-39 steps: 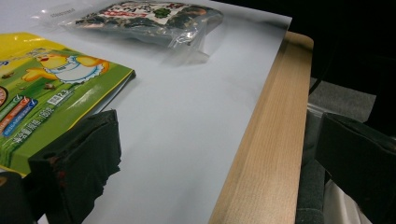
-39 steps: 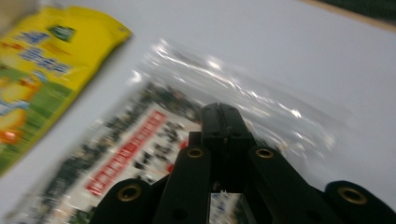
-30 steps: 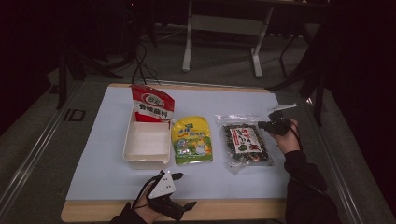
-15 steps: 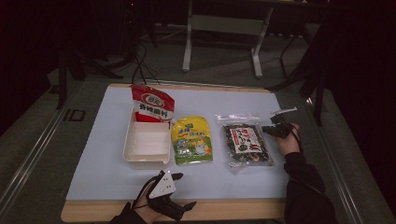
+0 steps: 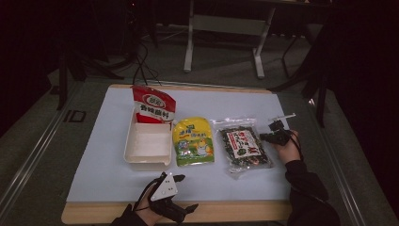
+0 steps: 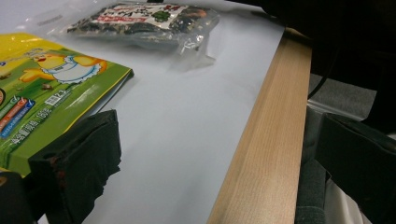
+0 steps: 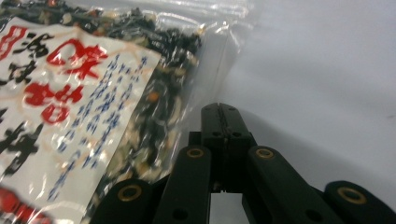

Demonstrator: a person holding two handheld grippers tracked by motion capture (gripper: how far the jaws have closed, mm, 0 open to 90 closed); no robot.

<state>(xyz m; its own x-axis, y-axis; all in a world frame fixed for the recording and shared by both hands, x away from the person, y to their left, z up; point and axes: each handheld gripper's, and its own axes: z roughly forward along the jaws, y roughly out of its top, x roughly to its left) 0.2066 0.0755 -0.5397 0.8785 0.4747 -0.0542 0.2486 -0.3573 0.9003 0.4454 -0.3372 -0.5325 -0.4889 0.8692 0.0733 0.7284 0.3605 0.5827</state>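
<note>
The right gripper [image 5: 270, 136] has come down since a second ago: it was held a little above the clear plastic bag of dark dried seaweed with a white and red label [image 5: 243, 147], and now it sits low at that bag's right edge, near the right edge of the table [image 5: 291, 188]. Its jaws are pressed together with nothing between them, and in the right gripper view its tip [image 7: 221, 115] lies just beside the crinkled clear seam of the bag [image 7: 93, 93], over bare white surface. I judge this a lowering toward the bag before a grasp; the jaws would have to part first.

The left gripper [image 5: 175, 211] stays at the front edge of the table, with its jaws spread apart and empty [image 6: 210, 154].

The bag lies flat, right of the yellow-green snack pouch [image 5: 193, 141], which lies beside the white shallow tray [image 5: 147, 146] and the red upright packet [image 5: 154, 104].

Whether the tip touches the seam or the table I cannot tell. The label's print is too blurred to read, and the room beyond the table is dark.
</note>
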